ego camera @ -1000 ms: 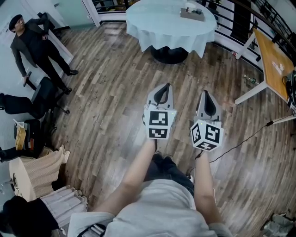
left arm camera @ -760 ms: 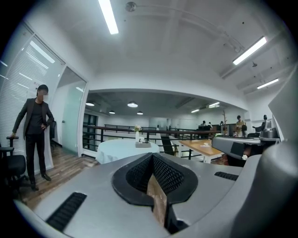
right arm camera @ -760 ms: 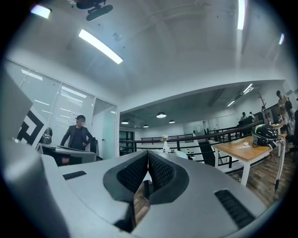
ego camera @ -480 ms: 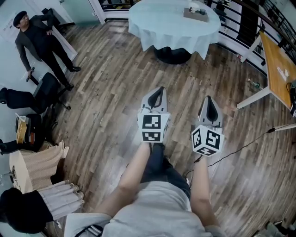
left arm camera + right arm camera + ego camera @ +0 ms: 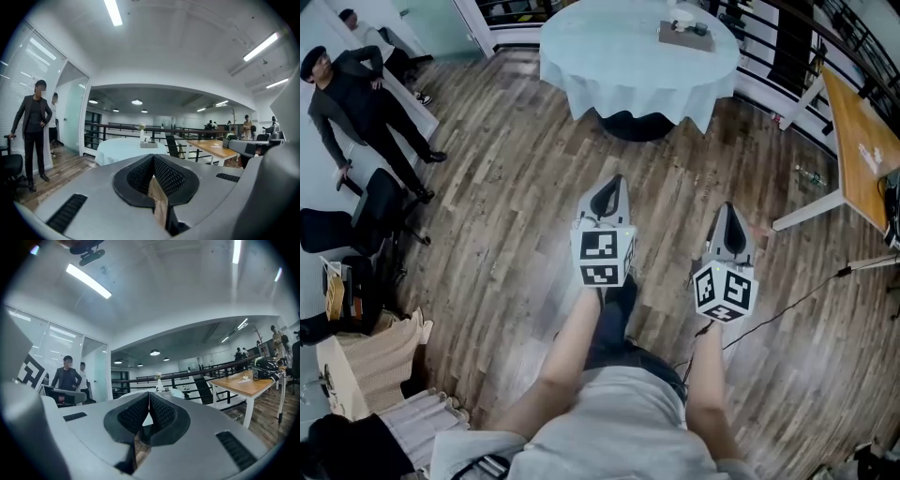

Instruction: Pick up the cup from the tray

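Observation:
A round table with a pale blue cloth (image 5: 637,56) stands ahead across the wooden floor. A small grey tray (image 5: 684,34) rests on it, and the tray (image 5: 149,145) also shows in the left gripper view with a thin vase beside it. The things on the tray are too small to tell a cup apart. My left gripper (image 5: 613,182) and right gripper (image 5: 729,208) are held side by side over the floor, well short of the table. Both point toward it. The left gripper (image 5: 153,158) and the right gripper (image 5: 149,395) each have their jaws shut with nothing between them.
A person in dark clothes (image 5: 352,108) stands at the left near a black office chair (image 5: 366,202), with a second person (image 5: 358,26) behind. A wooden desk on white legs (image 5: 858,131) is at the right. Black railing (image 5: 787,42) runs behind the table. A cable (image 5: 797,295) crosses the floor.
The view has shifted a little toward the table. The left gripper drifted slightly left. A second person has come into view at the top left. Both grippers stay shut.

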`<move>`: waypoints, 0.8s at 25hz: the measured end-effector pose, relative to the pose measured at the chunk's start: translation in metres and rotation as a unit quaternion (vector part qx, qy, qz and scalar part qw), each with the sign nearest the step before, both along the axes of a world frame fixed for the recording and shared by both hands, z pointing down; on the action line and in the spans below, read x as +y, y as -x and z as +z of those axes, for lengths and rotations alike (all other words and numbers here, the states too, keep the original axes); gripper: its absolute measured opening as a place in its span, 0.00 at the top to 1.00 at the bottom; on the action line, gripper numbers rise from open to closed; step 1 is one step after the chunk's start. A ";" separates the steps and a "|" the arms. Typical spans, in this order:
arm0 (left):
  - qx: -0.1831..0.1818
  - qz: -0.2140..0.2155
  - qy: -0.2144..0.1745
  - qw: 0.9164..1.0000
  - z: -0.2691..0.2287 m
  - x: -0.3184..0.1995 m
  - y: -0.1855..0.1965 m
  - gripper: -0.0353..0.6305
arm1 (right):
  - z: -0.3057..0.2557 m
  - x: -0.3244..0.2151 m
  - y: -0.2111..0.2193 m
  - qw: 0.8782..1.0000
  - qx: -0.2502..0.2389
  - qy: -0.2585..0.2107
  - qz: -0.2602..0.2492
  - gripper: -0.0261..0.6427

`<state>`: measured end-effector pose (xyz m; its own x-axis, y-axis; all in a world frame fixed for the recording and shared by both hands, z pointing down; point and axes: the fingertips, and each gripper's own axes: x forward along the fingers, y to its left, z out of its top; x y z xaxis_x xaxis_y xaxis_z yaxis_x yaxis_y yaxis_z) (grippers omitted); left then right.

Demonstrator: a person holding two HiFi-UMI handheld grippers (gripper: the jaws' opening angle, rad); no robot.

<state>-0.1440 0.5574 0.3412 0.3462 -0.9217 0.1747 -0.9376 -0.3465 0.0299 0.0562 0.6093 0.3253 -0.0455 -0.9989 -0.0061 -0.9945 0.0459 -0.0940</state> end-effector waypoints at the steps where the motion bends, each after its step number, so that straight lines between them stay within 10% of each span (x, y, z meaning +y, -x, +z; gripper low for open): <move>1: 0.002 0.003 -0.002 1.000 -0.003 -0.016 -0.002 0.94 | -0.002 -0.016 0.000 1.000 -0.001 -0.001 0.002 0.95; 20: 0.019 0.032 0.000 0.999 -0.012 -0.259 -0.009 0.94 | -0.019 -0.256 0.021 1.000 0.027 0.009 0.000 0.95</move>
<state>-0.1351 0.2988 0.3290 0.4103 -0.8979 0.1593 -0.9119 -0.4051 0.0652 0.0350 0.3531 0.3064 -0.0448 -0.9989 0.0147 -0.9982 0.0442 -0.0400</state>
